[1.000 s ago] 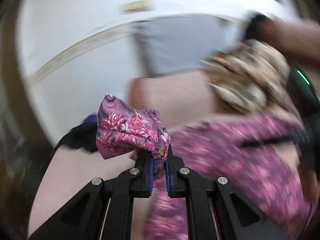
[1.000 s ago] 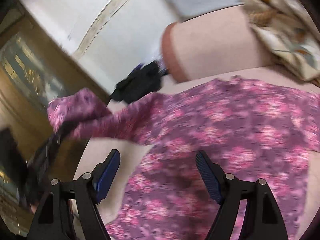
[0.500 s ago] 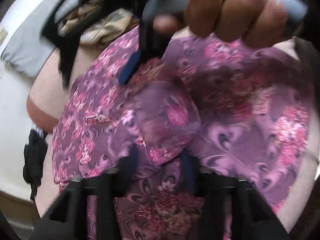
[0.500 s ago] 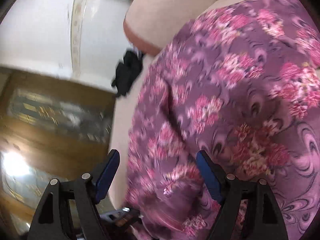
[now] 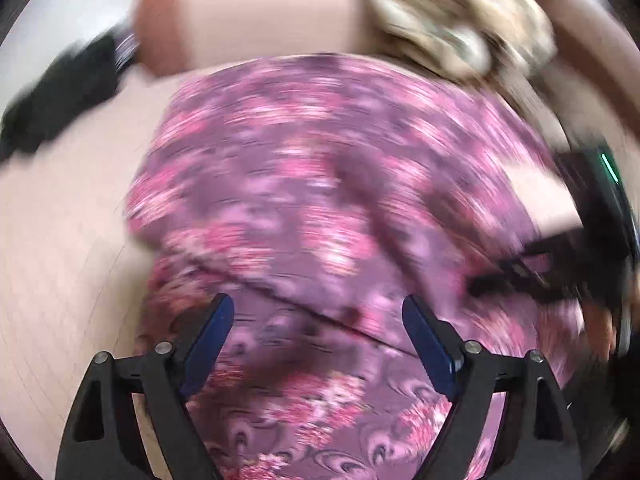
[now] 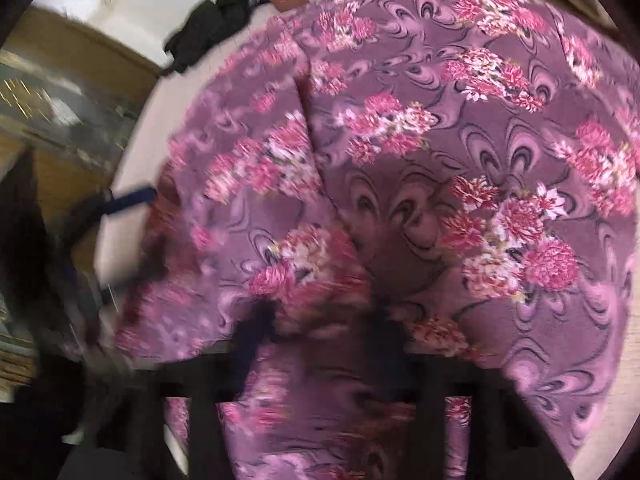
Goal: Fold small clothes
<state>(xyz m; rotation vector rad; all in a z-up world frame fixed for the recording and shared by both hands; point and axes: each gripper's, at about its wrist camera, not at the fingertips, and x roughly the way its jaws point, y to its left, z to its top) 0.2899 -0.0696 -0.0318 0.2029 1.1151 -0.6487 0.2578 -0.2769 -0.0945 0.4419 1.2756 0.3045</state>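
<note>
Left gripper [image 5: 316, 336] released, fingers spread | floral garment [image 5: 340, 184] folded | cushion [image 5: 60, 260] smooth

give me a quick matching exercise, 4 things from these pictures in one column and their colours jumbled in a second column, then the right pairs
Things:
1. floral garment
2. bundle of cloth at the far left edge of the surface
3. left gripper finger pads
4. rumpled cloth at the far right

Colours:
A. blue
B. beige and tan
C. purple and pink
D. black

Pairs: 1-C, 2-D, 3-A, 4-B
</note>
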